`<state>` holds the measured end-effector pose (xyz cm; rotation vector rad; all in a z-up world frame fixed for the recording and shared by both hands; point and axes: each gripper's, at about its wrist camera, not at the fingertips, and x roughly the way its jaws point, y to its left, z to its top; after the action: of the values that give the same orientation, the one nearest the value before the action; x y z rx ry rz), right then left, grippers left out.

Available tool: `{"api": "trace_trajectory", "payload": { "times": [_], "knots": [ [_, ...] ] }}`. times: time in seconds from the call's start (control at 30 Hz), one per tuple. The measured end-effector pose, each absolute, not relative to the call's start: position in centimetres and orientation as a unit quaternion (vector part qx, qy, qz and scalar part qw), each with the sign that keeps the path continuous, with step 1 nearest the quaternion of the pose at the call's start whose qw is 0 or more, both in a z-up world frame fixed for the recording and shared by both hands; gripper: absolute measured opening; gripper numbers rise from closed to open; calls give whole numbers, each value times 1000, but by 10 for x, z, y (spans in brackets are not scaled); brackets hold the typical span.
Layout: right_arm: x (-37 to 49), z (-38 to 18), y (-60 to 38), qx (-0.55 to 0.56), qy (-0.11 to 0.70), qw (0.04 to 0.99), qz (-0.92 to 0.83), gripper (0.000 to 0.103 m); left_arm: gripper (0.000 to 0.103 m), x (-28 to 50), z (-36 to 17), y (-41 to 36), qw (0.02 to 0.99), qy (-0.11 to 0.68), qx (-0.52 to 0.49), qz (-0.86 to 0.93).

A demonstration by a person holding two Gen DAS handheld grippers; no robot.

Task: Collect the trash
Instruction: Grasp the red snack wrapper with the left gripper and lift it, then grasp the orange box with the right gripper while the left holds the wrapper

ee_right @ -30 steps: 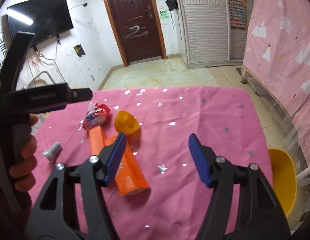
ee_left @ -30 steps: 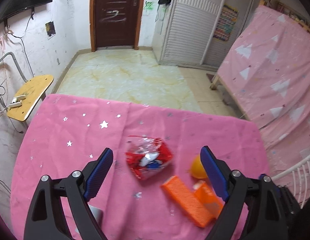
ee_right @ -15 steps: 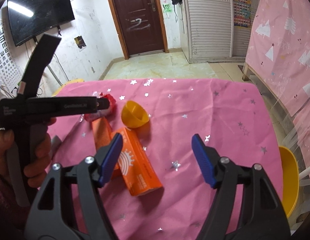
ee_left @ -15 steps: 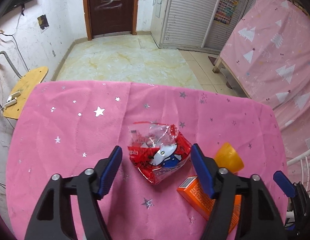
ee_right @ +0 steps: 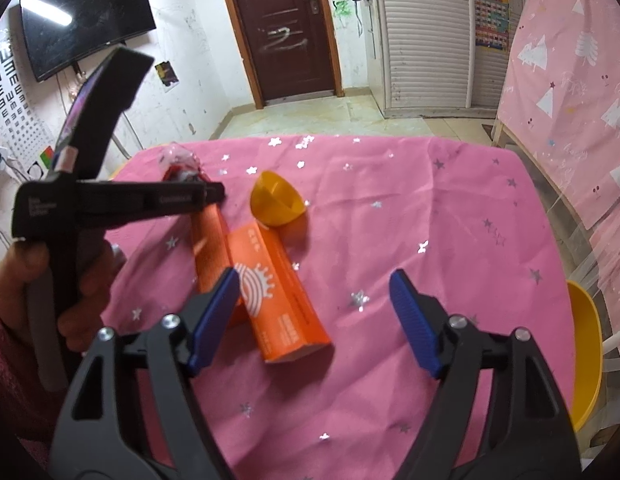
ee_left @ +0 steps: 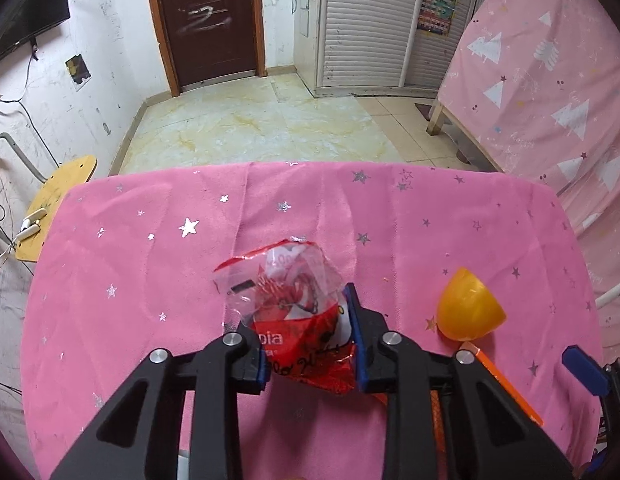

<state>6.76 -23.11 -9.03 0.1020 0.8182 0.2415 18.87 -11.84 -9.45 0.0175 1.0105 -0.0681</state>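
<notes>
Now left gripper (ee_left: 310, 344) clenched on red wrapper (ee_left: 298, 308); right gripper (ee_right: 314, 316) released, orange box (ee_right: 278, 292) lengthwise between its jaws, nearer left finger.

Crumpled red-and-clear snack wrapper (ee_left: 298, 312) sits pinched upright; orange box (ee_right: 282, 292) lies flat nearby.

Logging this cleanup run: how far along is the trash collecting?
Nothing looks collected yet. In hand: the left gripper is shut on the crinkled red-and-clear plastic snack wrapper. Left on the pink starred tablecloth: the orange cardboard box and yellow plastic half-shell. The right gripper is open.
</notes>
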Motion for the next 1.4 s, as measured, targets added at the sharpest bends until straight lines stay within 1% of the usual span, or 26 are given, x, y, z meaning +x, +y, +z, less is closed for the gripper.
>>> {"api": "trace_trajectory", "payload": {
  "times": [0.43, 0.47, 0.5, 0.57, 0.6, 0.67, 0.7, 0.83, 0.93, 1.0, 1.03, 1.07, 1.4],
  "knots": [
    [58, -97, -235, 37, 412, 901, 127, 74, 23, 179, -70, -92, 876, 478, -40, -37],
    [58, -97, -234, 33, 413, 901, 126, 72, 23, 179, -69, -92, 876, 479, -44, -38],
    [57, -97, -232, 27, 415, 901, 126, 65, 23, 179, -69, -91, 875, 480, -47, -39],
    [56, -97, -228, 15, 416, 900, 128, 60, 23, 177, -67, -89, 875, 479, -51, -40],
    [56, -98, -227, 10, 416, 900, 129, 54, 23, 177, -66, -88, 876, 478, -52, -40],
    [57, -99, -220, -5, 419, 899, 130, 49, 23, 175, -64, -86, 877, 476, -53, -40],
    [57, -99, -217, -12, 420, 898, 130, 44, 23, 174, -63, -86, 878, 475, -53, -40],
    [57, -99, -214, -23, 418, 899, 131, 42, 23, 169, -60, -85, 879, 472, -52, -40],
    [56, -98, -215, -22, 414, 900, 133, 38, 23, 166, -59, -85, 880, 472, -50, -38],
    [54, -97, -217, -14, 411, 901, 137, 33, 23, 164, -58, -85, 880, 472, -49, -37],
    [54, -96, -218, -12, 411, 901, 139, 33, 23, 165, -56, -88, 880, 471, -49, -36],
    [54, -95, -221, -10, 408, 902, 141, 28, 23, 166, -54, -90, 880, 471, -48, -35],
    [39, -82, -245, 33, 384, 910, 155, 25, 23, 157, -46, -105, 884, 465, -34, -36]
  ]
}}
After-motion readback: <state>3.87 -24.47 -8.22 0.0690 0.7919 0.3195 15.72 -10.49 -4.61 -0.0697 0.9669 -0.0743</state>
